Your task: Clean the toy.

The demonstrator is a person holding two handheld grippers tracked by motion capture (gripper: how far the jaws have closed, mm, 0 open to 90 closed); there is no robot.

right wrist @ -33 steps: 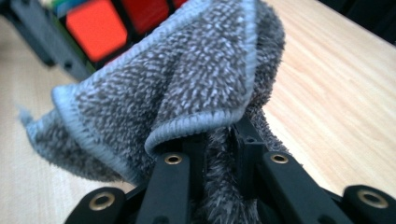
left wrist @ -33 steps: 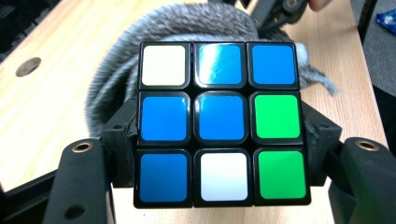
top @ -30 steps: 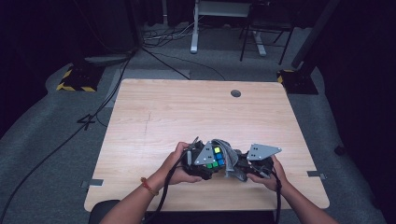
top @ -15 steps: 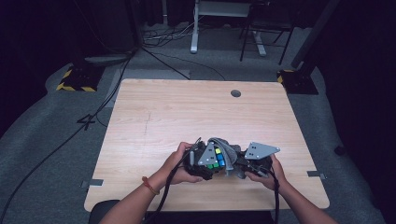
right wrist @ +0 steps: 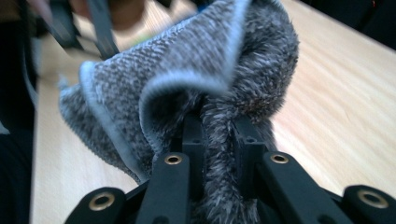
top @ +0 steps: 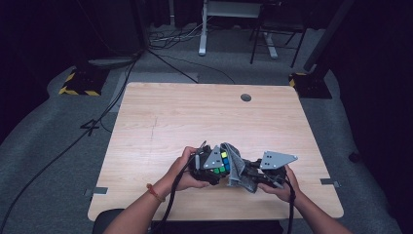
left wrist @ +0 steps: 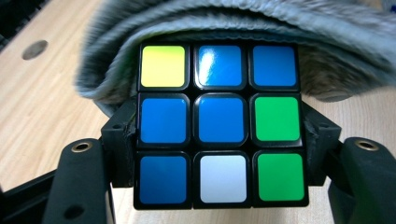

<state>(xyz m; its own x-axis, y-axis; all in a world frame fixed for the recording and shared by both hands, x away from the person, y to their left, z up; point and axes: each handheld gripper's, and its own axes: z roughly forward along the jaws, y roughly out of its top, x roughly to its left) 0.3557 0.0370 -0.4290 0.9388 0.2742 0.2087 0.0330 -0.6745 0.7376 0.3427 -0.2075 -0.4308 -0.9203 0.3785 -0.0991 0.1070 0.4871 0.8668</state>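
Against grey cloth [left wrist: 243, 18], scrambled cube [left wrist: 219, 126]

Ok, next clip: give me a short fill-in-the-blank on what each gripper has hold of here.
1. The left gripper is shut on a puzzle ____.
2. The right gripper pinches a grey ____.
3. The centre sticker of the face seen in the left gripper view is ____.
4. The wooden table has a round ____ near its far edge.

Missing words: cube; cloth; blue; hole
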